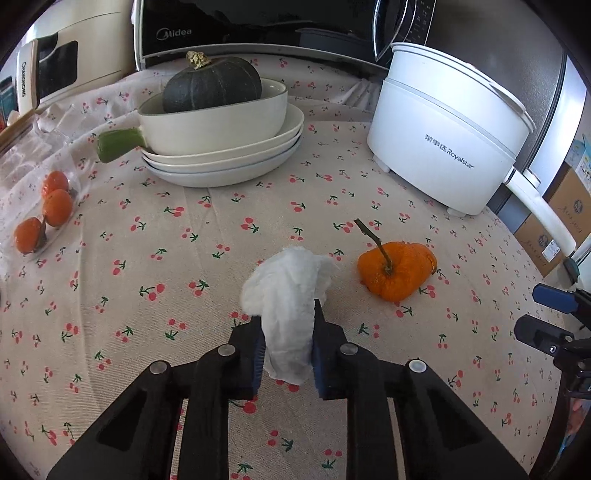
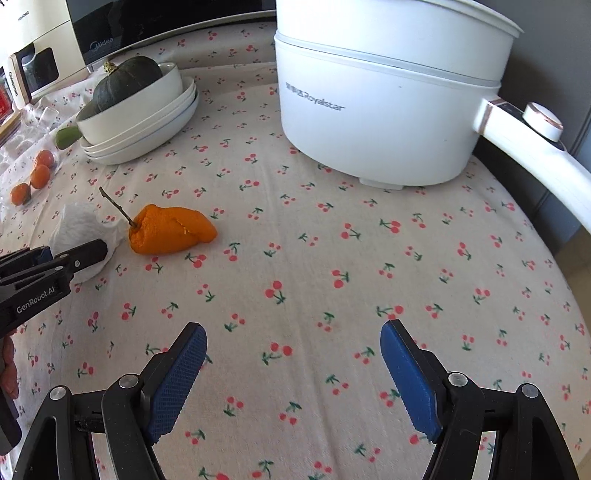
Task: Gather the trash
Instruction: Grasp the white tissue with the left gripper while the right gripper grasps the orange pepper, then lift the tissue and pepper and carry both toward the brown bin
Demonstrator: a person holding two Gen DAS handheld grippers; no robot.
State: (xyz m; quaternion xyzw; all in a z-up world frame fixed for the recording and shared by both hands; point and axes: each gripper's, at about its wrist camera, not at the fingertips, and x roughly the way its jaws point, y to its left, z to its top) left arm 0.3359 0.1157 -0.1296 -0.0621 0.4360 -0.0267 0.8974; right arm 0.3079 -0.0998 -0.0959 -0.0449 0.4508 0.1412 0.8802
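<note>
My left tongs (image 1: 286, 332) are clamped on the tissue (image 1: 291, 295); the white wad stands pinched between the blue pads (image 1: 318, 363), its crumpled top bulging out beyond the tips, over the cherry cloth (image 1: 166, 258); whether its lower end touches the cloth I cannot tell. From my right camera the tissue (image 2: 79, 225) shows at the far left with my left tongs (image 2: 86, 253) closed over it. Just beside the tissue, on its right, lies the orange peel (image 1: 397, 271), a hollow skin with a thin stalk poking up; it rests on the cloth, apart from the tissue in my left view, and close against it as seen from the right (image 2: 171, 230). My right tongs (image 2: 293, 354) hang wide apart with nothing between them, only bare cloth (image 2: 295, 258) below; in my left view they (image 1: 543, 317) show at the right edge. Further back stands the white pot (image 1: 447, 144), its long handle reaching off to the right; left of it a dark squash (image 1: 212, 85) sits in a white dish (image 1: 218, 127) stacked on plates (image 1: 225, 166); a green handle sticks out from the dish. At the far left three small oranges (image 1: 48, 210) lie in clear wrap; behind everything is a black oven (image 1: 258, 26).
</note>
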